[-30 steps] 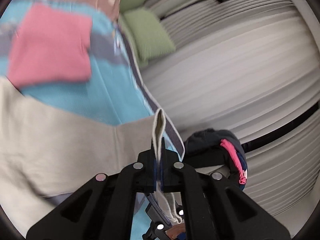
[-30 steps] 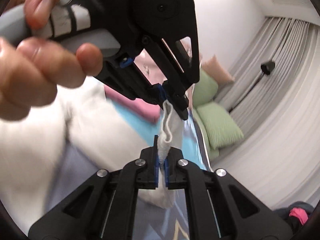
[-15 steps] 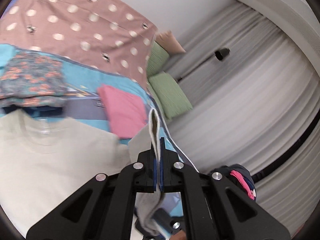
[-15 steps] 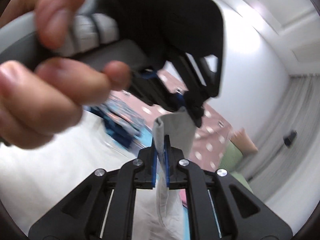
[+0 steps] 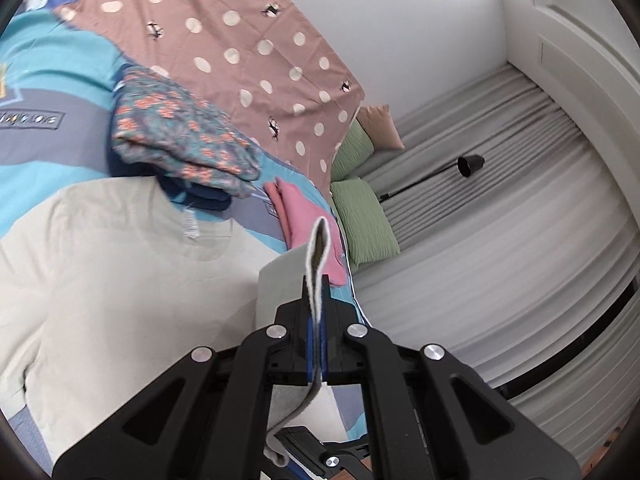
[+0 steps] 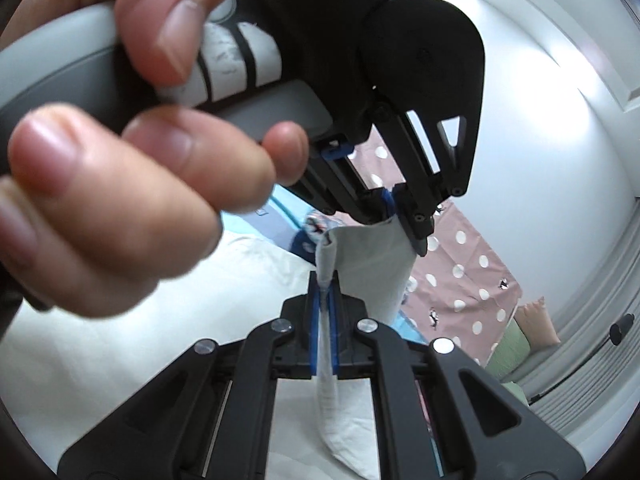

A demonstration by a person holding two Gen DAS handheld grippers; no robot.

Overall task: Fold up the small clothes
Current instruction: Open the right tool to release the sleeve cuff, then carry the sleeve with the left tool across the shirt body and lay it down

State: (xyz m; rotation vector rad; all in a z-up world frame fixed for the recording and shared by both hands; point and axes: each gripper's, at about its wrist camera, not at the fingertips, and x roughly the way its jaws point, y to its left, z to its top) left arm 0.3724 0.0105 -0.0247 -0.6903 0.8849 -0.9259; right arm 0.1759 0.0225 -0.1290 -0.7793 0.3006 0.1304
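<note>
both grippers swung toward the dotted quilt (image 5: 248, 40), jaws clamped on cream shirt (image 5: 120, 280) sleeve (lifted), floral bundle (image 5: 180, 136) now visible

the t-shirt (image 5: 120, 280) lies spread on the bed (image 5: 48, 80), nearest the left wrist camera. beyond its collar sits a folded floral garment (image 5: 180, 136) atop another piece (mostly hidden). right of that lies a folded pink garment (image 5: 308, 224); past the bed's edge, two cushions (image 5: 364, 220), then the curtain (image 5: 500, 240).

Cream t-shirt (image 5: 120, 288) flat, sleeve edge (image 5: 318, 252) lifted
</note>
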